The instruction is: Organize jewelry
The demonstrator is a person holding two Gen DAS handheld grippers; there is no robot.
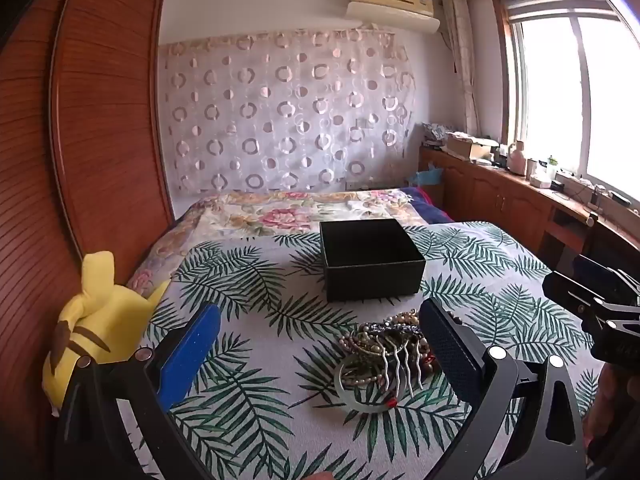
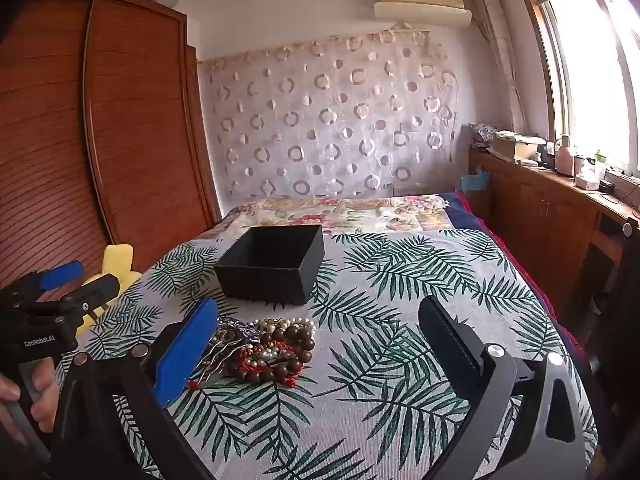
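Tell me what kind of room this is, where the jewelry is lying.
It looks like a home bedroom. The jewelry pile and black box sit on a bed with a leaf-print cover, a tall wooden wardrobe stands beside it, and an air conditioner hangs above a curtained wall.

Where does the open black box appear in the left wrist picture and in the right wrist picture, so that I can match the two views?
Left wrist view: the black box sits right of centre on the leaf-print cloth, beyond the jewelry pile.
Right wrist view: the black box sits left of centre, beyond the jewelry pile.
Shared landmark: the air conditioner high on the far wall.
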